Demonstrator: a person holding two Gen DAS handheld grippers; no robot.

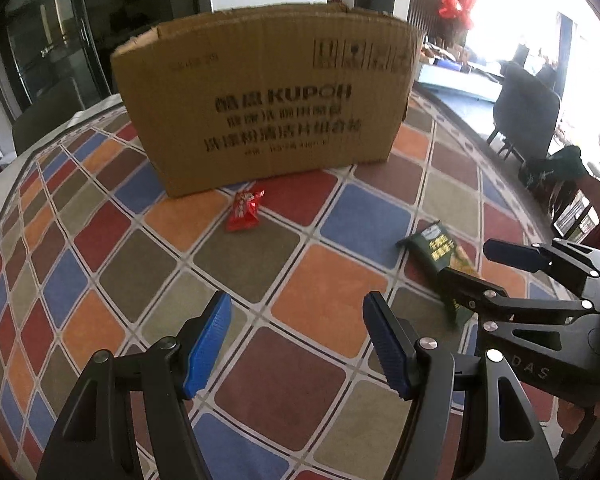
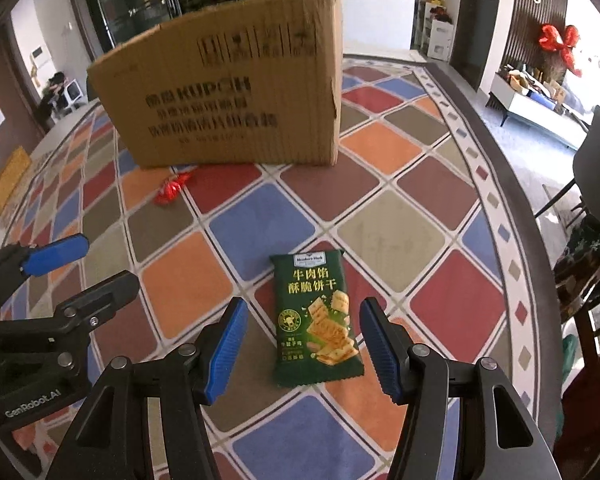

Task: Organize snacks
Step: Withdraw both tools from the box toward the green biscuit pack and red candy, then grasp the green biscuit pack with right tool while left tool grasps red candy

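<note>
Blue-padded right gripper (image 2: 300,340) points forward, low over the checked tablecloth (image 2: 388,236), jaws wide apart, straddling the lower half of a green cracker packet (image 2: 315,320) lying flat at lower centre; contact cannot be told. Packet reads "Member's Mark". Left gripper (image 1: 296,340) likewise spread, holding nothing. Red snack packet (image 1: 245,209) lies mid-frame, just before the cardboard box (image 1: 268,96) printed "KUPOH". Left tool body reads "GenRobot.AI".
</note>
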